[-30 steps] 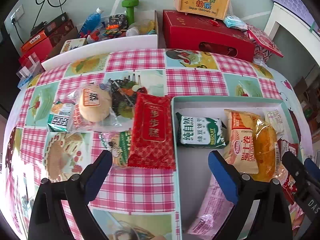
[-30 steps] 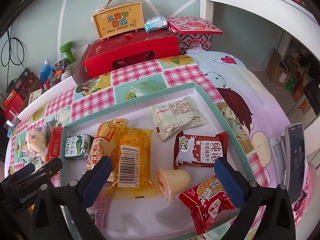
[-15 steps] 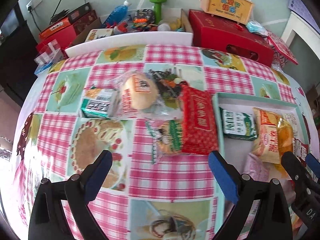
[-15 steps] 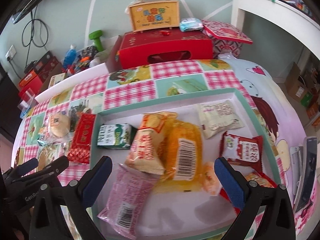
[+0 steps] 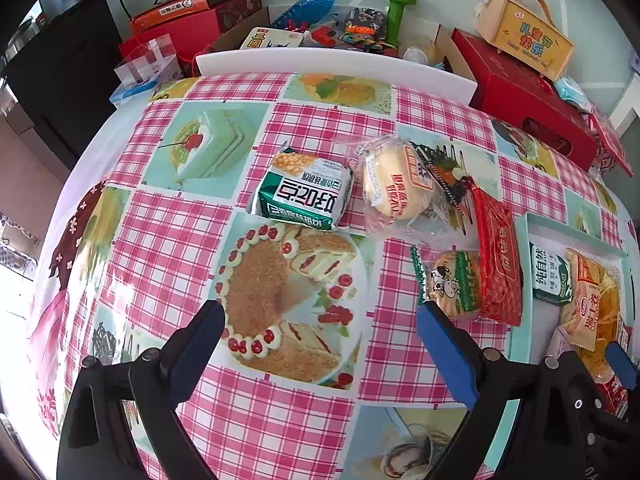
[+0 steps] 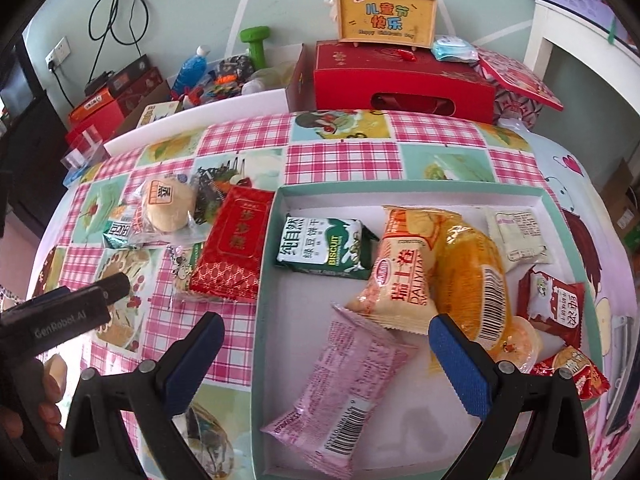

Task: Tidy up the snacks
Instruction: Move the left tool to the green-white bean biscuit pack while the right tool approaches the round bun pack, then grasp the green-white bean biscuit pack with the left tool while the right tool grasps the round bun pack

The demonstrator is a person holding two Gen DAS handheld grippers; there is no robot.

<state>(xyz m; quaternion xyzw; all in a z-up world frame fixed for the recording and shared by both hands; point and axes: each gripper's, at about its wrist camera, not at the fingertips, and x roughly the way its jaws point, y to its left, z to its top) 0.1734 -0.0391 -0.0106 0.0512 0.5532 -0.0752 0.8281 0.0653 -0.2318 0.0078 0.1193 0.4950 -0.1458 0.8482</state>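
The desk (image 6: 340, 152) wore a pink-checked cloth with cake pictures, boxes piled behind it against a pale green wall, and one shallow teal-rimmed tray (image 6: 400, 191) on it held about eight snack packets, the pink one (image 6: 340, 388) lying lengthwise toward the camera. Four more snacks sat on the cloth just left of the tray: a red packet (image 5: 498, 256) with its long axis front to back, a wrapped bun (image 5: 394, 184), a green cracker pack (image 5: 306, 192) and a small cookie bag (image 5: 452, 280). Both the left hand-held gripper (image 5: 320, 344) and right hand-held gripper (image 6: 326, 354) were spread wide with nothing in them, left over the cloth, right over the tray's near edge.
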